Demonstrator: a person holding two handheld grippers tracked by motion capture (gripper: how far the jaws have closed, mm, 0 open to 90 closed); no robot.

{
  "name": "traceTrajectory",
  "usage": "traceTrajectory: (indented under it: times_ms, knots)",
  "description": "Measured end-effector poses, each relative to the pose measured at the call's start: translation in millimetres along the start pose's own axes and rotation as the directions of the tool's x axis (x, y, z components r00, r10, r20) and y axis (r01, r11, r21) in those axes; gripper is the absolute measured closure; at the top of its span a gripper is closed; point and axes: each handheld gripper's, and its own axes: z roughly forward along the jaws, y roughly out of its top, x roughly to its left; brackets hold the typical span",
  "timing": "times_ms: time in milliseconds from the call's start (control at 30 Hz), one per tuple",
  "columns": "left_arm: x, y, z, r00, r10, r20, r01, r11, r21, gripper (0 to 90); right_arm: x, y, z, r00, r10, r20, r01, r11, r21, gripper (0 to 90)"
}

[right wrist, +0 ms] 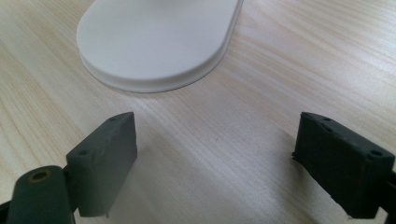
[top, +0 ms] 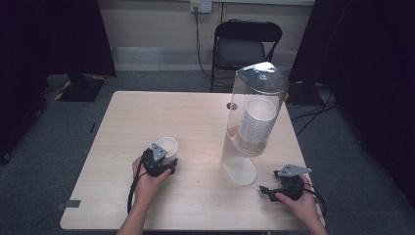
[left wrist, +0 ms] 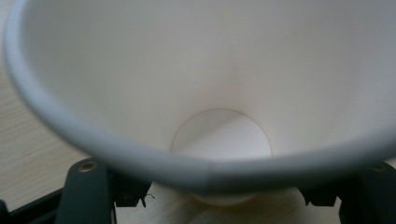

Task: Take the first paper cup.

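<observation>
Right up against my left camera sits the cup (left wrist: pixel 205 70), its white rim rolled smooth and its round bottom bare, nothing inside. From above I see the same cup (top: pixel 167 145) standing upright on the table (top: pixel 195 117), left of centre, with my left tongs (top: pixel 166 164) around its near side. Black jaws show at either side below the rim, so I take it they are clamped on the cup wall, though the contact itself is hidden.

My right tongs (top: pixel 264 190) lie low over the table near its front right corner, jaws spread wide with bare wood between them (right wrist: pixel 215 154). Just ahead of them lies the white oval base (right wrist: pixel 159 42) of the dispenser (top: pixel 254 112), matte plastic with a stepped edge, resting flat on the wood.

That table is pale wood laminate with fine straight grain and rounded corners. It stands on grey carpet, with a black folding chair (top: pixel 244 44) behind it against a light wall, and dark curtains at both sides of the room.

From above, the dispenser is a tall clear tube with a domed top, right of centre on the table. Inside it hangs a stack (top: pixel 255 122) of white paper cups, nested one in another.
</observation>
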Motion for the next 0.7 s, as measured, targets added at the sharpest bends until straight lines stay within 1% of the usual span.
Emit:
traceTrajectory:
  times_ms: [33,100,133,167,233,267,300,400,433,467,500,533,567,600,633,700]
  knots:
    - [1.1,0.1,0.4,1.0000,-0.002,-0.007,0.002,0.9999,0.015,31.4,-0.1,0.0,-0.1,1.0000,0.000,0.000,0.000,1.000,0.000,12.3]
    - [2.8,0.5,1.5,0.9999,-0.006,-0.016,0.006,0.9998,0.020,31.2,-0.1,0.0,0.0,1.0000,-0.001,-0.001,0.001,1.000,0.000,12.3]
    - [3.5,0.7,2.5,0.9998,-0.002,-0.022,0.002,0.9999,0.013,30.9,-0.1,0.0,0.0,1.0000,0.000,-0.001,0.000,1.000,0.000,12.3]
    - [3.6,1.1,2.8,0.9996,0.000,-0.027,0.001,0.9997,0.026,30.7,-0.2,0.0,-0.1,1.0000,-0.002,-0.001,0.002,1.000,0.000,12.3]
    - [4.0,1.4,4.0,0.9995,-0.003,-0.032,0.005,0.9995,0.032,29.8,-0.2,-0.1,-0.1,1.0000,-0.002,-0.001,0.002,1.000,0.000,12.3]
    - [4.6,1.7,4.6,0.9995,0.004,-0.033,-0.003,0.9992,0.040,29.6,-0.2,-0.1,-0.1,1.0000,-0.002,-0.001,0.002,1.000,0.000,12.3]
    - [4.1,2.1,5.3,0.9994,-0.001,-0.035,0.003,0.9988,0.050,29.3,-0.2,0.0,-0.1,1.0000,-0.002,-0.001,0.002,1.000,0.000,12.3]
    - [4.4,2.5,6.6,0.9994,-0.001,-0.034,0.003,0.9986,0.052,28.4,-0.2,-0.1,-0.1,1.0000,-0.001,-0.001,0.001,1.000,0.000,12.3]
    - [5.3,2.8,6.3,0.9992,0.010,-0.039,-0.008,0.9981,0.061,28.3,-0.2,-0.1,-0.1,1.0000,-0.002,-0.001,0.002,1.000,0.000,12.3]
    - [4.7,2.6,6.6,0.9990,0.003,-0.044,0.000,0.9981,0.061,28.0,-0.2,-0.1,-0.1,1.0000,-0.002,-0.001,0.002,1.000,0.000,12.3]
    - [4.7,2.6,6.5,0.9991,0.008,-0.041,-0.006,0.9980,0.063,27.5,-0.2,-0.1,-0.1,1.0000,-0.002,-0.002,0.002,1.000,0.000,12.3]
    - [4.1,2.4,6.5,0.9992,0.002,-0.040,0.001,0.9983,0.059,27.4,-0.2,-0.1,-0.1,1.0000,-0.002,-0.001,0.002,1.000,0.000,12.3]
    - [4.0,2.2,6.0,0.9993,0.004,-0.038,-0.002,0.9982,0.060,27.3,-0.2,-0.1,-0.1,1.0000,-0.002,-0.002,0.002,1.000,0.000,12.3]
    - [3.7,1.9,5.5,0.9996,-0.004,-0.030,0.006,0.9979,0.064,26.8,-0.3,-0.1,-0.1,1.0000,-0.002,-0.001,0.002,1.000,0.000,12.3]
    - [3.1,1.2,4.6,0.9994,-0.011,-0.034,0.014,0.9978,0.066,26.5,-0.3,-0.1,-0.1,1.0000,-0.003,-0.001,0.003,1.000,0.000,12.3]
    - [3.0,-0.5,2.2,0.9994,-0.019,-0.028,0.021,0.9974,0.068,26.3,-0.3,-0.1,-0.2,1.0000,-0.003,-0.002,0.003,1.000,0.000,12.3]
